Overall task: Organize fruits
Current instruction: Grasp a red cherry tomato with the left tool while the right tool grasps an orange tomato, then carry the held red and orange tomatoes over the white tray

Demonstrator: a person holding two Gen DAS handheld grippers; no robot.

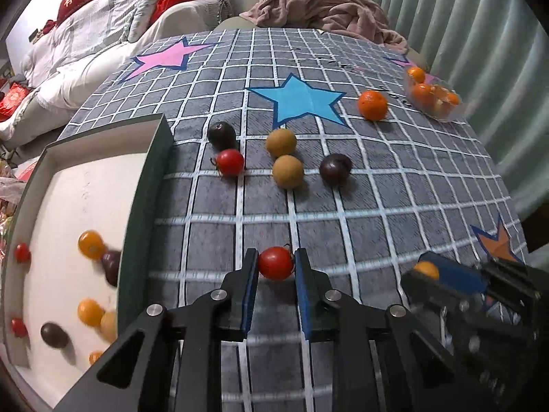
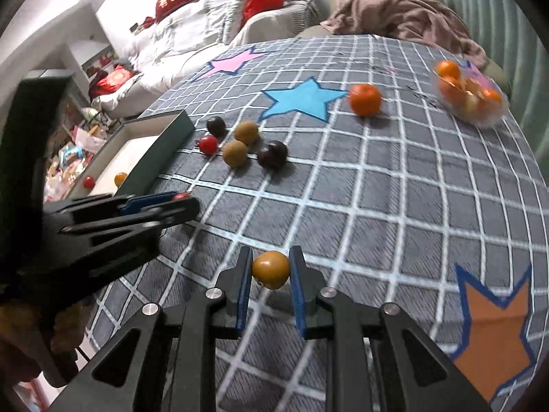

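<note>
My left gripper [image 1: 275,263] is shut on a red cherry tomato [image 1: 275,263], just right of the dark green box [image 1: 144,185] with a white inside that holds several small fruits. My right gripper [image 2: 271,267] is shut on a yellow-orange cherry tomato [image 2: 271,269] above the checked cloth. It also shows at the lower right in the left wrist view [image 1: 427,269]. Loose on the cloth lie another red tomato [image 1: 230,162], two dark plums [image 1: 222,134] [image 1: 335,168], two tan longans [image 1: 280,141] [image 1: 287,171] and a mandarin [image 1: 372,104].
A clear plastic tub [image 1: 434,94] of orange fruit stands at the table's far right edge. A pink blanket [image 1: 326,7] lies on the seat behind the table. The left gripper [image 2: 182,202] crosses the left side of the right wrist view beside the box [image 2: 164,151].
</note>
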